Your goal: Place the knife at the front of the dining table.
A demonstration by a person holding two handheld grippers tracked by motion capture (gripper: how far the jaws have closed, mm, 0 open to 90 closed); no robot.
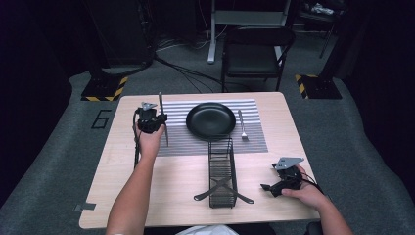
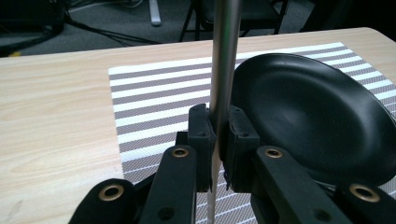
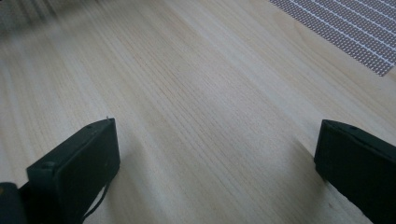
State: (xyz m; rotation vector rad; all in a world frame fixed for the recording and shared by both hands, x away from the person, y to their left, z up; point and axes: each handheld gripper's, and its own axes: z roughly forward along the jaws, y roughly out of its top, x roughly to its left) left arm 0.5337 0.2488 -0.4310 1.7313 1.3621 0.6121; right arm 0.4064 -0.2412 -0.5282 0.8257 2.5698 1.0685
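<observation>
Left gripper [image 1: 157, 119] is sitting over the left edge of the striped placemat [image 1: 176, 142], just left of the black plate [image 1: 211, 120]. Its jaws are closing tight on a slim metal utensil [image 1: 163, 120]; whether it is a knife cannot be told. In the left gripper view the utensil [image 2: 223, 65] is standing nearly upright, pinched at the pads [image 2: 201, 128], its shaft running up out of frame and its lower end dropping below the jaws toward the mat [image 2: 154, 93]. The plate [image 2: 317, 112] is lying just right of the jaws. In the high view the utensil is leaning slightly, lower tip over the mat's near left part.

Left forearm is reaching forward from the bottom edge, hand wrapping the gripper from below.

Right gripper [image 1: 279, 185] is resting low at the table's near right, well apart from the mat, pointing left toward the wire caddy [image 1: 221, 171]. Its jaws are standing wide apart with bare wood [image 3: 196, 107] between them, holding nothing. Right hand [image 1: 306, 192] is gripping it from behind.

A fork [image 1: 242, 126] is lying on the mat right of the plate. The caddy is sitting at centre, near of the plate, with two dark handles crossing at its near end.
</observation>
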